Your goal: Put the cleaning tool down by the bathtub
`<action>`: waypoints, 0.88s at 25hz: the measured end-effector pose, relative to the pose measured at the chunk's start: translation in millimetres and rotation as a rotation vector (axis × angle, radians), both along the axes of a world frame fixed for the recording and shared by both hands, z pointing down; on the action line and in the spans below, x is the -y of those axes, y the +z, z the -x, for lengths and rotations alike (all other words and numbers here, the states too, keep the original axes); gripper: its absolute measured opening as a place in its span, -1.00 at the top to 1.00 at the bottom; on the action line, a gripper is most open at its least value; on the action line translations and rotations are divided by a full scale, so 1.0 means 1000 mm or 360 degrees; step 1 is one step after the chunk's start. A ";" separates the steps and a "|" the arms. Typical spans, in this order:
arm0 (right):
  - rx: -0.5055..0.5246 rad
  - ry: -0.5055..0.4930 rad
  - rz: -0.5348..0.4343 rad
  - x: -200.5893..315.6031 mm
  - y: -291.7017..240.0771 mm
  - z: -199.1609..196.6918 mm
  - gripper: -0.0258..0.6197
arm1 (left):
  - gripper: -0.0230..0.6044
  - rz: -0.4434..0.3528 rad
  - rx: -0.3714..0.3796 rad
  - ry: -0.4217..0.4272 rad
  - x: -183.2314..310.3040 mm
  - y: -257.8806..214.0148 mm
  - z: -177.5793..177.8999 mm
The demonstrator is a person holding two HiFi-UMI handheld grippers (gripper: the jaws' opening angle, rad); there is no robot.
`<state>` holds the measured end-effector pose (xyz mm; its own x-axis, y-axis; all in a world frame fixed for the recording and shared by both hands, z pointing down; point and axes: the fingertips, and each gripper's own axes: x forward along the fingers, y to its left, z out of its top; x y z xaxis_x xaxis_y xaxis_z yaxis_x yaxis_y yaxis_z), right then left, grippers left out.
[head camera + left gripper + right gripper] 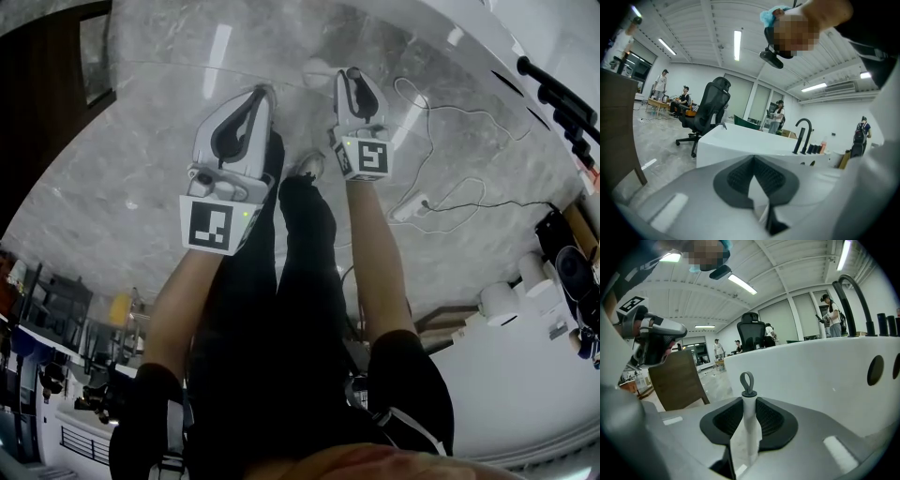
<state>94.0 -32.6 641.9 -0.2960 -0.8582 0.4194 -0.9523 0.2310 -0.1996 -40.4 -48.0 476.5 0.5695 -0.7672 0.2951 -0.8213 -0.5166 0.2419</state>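
My right gripper [749, 401] is shut on the cleaning tool's white handle [750, 423]. The handle stands upright between the dark pads, and its grey hanging loop [748, 383] sticks out past them. The rest of the tool is hidden. In the head view the right gripper [352, 75] hangs low over the grey marble floor, near the white bathtub [487, 47] at the top right. The tub's wall [811, 371] fills the right of the right gripper view. To the left my left gripper [265, 94] is held higher, its jaws [753, 161] together on nothing.
A black faucet [802, 133] and bottles stand on the tub's rim. White cables and a power strip [411, 208] lie on the floor right of my legs. A wooden panel [677, 380] stands at the left, and a black office chair [705, 112] and several people beyond.
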 end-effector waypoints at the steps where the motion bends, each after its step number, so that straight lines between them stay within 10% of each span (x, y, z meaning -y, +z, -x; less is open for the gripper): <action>1: -0.0002 0.0002 0.0012 0.000 0.006 0.000 0.64 | 0.90 -0.0001 -0.0003 0.0007 0.000 0.001 -0.001; 22: -0.0010 0.0023 0.0131 0.028 0.055 -0.002 0.64 | 0.90 0.0018 -0.0015 0.0023 0.020 0.012 0.002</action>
